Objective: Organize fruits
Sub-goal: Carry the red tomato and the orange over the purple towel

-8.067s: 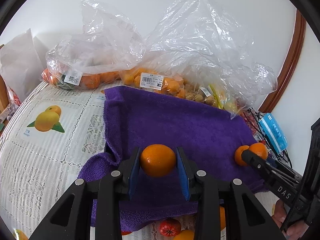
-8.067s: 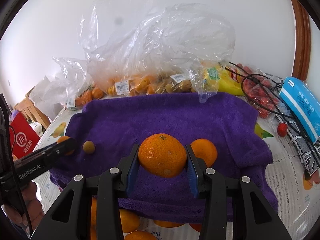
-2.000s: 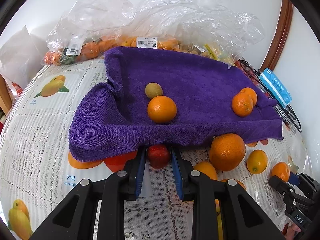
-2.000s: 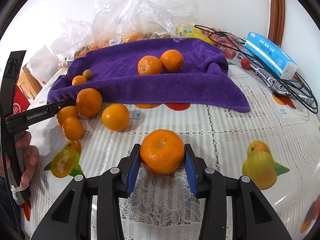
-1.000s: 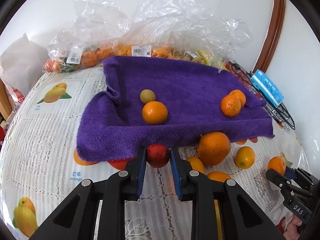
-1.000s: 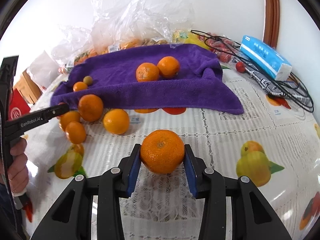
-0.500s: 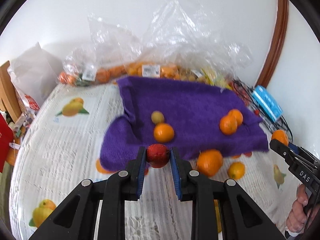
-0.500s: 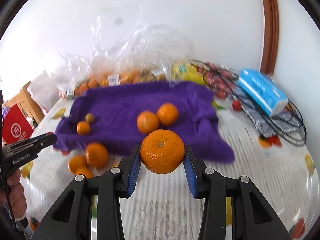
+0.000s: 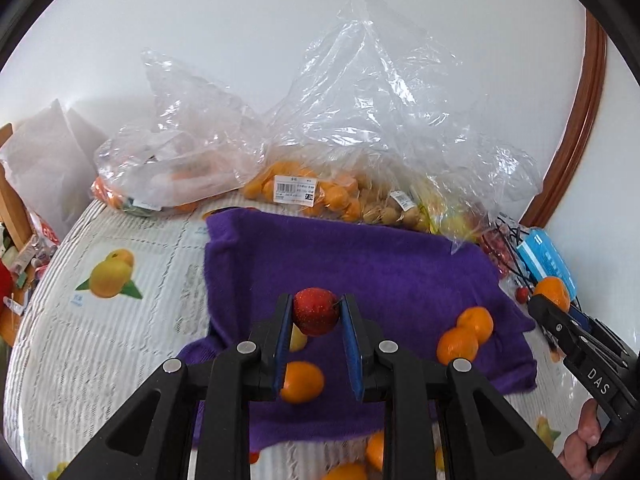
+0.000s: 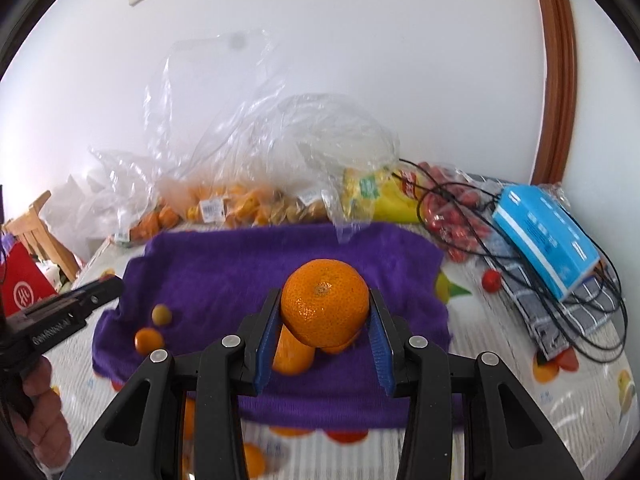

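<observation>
My left gripper (image 9: 316,316) is shut on a small red fruit (image 9: 316,311), held in the air above the purple towel (image 9: 360,268). On the towel below lie an orange (image 9: 301,382) and, to the right, a pair of oranges (image 9: 464,334). My right gripper (image 10: 325,312) is shut on a large orange (image 10: 325,307), raised over the purple towel (image 10: 224,272). Beneath it two oranges (image 10: 292,354) are partly hidden. A small orange (image 10: 148,340) and a small greenish fruit (image 10: 161,314) lie at the towel's left.
Clear plastic bags of fruit (image 9: 320,192) line the wall behind the towel. A blue box (image 10: 544,232), black cables (image 10: 580,312) and red fruits (image 10: 456,216) lie at the right. More oranges (image 9: 348,470) rest on the lace tablecloth (image 9: 100,340) before the towel. A wooden chair (image 10: 36,232) stands far left.
Both grippers have risen from the tablecloth with their fruit and moved forward over the purple towel. The loose oranges in front of the towel have slipped toward the bottom edge of both views.
</observation>
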The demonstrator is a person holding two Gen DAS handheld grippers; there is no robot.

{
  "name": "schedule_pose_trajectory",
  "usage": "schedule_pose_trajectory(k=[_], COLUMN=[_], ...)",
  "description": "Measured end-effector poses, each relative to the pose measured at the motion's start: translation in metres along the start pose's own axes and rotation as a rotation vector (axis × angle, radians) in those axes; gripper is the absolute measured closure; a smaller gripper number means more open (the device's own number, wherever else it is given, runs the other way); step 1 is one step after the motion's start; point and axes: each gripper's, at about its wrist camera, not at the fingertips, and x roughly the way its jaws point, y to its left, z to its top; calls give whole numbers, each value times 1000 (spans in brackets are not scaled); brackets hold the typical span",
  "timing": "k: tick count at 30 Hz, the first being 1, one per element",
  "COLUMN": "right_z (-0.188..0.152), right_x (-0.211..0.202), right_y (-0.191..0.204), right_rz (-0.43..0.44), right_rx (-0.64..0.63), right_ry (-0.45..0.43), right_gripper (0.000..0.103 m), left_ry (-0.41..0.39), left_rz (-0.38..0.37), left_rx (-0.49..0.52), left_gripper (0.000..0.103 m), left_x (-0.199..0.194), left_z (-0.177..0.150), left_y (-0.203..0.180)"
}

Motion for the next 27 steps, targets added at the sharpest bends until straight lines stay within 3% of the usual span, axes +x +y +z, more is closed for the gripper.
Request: schedule_pose_trajectory(k=[6,9,16,27], right_z=[-13,-17,-17,-19], right_x=[22,27,29,26], right_y=[-9,-13,-30,-25], right_rz=[49,26,40,30], right_rx=[18,4,73,48], right_ry=[15,37,52,46], right_gripper=[62,62,62,62], left_ry=[4,23,36,50], left_rz=[3,36,21,4], left_rx=[4,20,-18,-26], left_gripper=[80,80,80,80], left_x=[19,26,34,36], left_z=[-8,-16,-18,-21], left_y=[-2,1,10,8])
